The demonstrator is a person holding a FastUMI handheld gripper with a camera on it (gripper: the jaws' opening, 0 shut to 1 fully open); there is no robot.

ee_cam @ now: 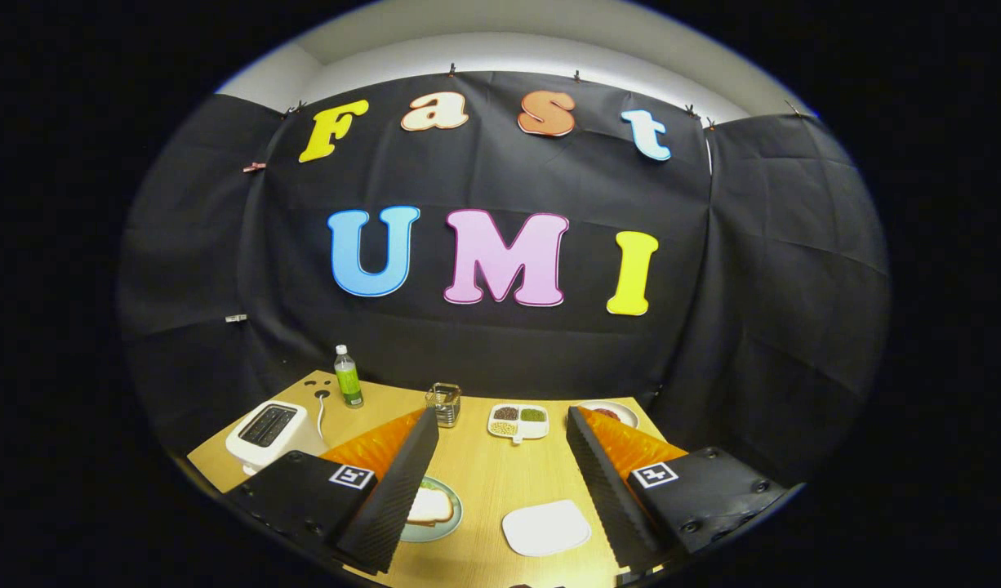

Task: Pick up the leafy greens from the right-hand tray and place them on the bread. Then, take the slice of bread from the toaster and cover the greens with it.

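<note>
Progress is judged to be well advanced: the white square tray (546, 527) between the fingers lies bare, and a strip of green is seen under the pale slice of bread (429, 506) on the grey-green round plate (447, 529), so the greens appear to have been placed already. Whether that slice is the base or the cover cannot be told, since the left finger hides part of it.

At the far left the white two-slot toaster (265, 434) is seen, its slots dark, and whether a slice is inside cannot be made out. It lies beyond and to the left of the left finger. Further right, at the far edge of the light wooden table (484, 474), stand a green-labelled plastic bottle (348, 376), a small metal holder (445, 404), a white divided dish of seeds (518, 421) and a white plate with something red (608, 412).

The black-and-orange gripper (502, 490) is held wide open, with nothing grasped. The plate with the bread sits just inside the left finger.
</note>
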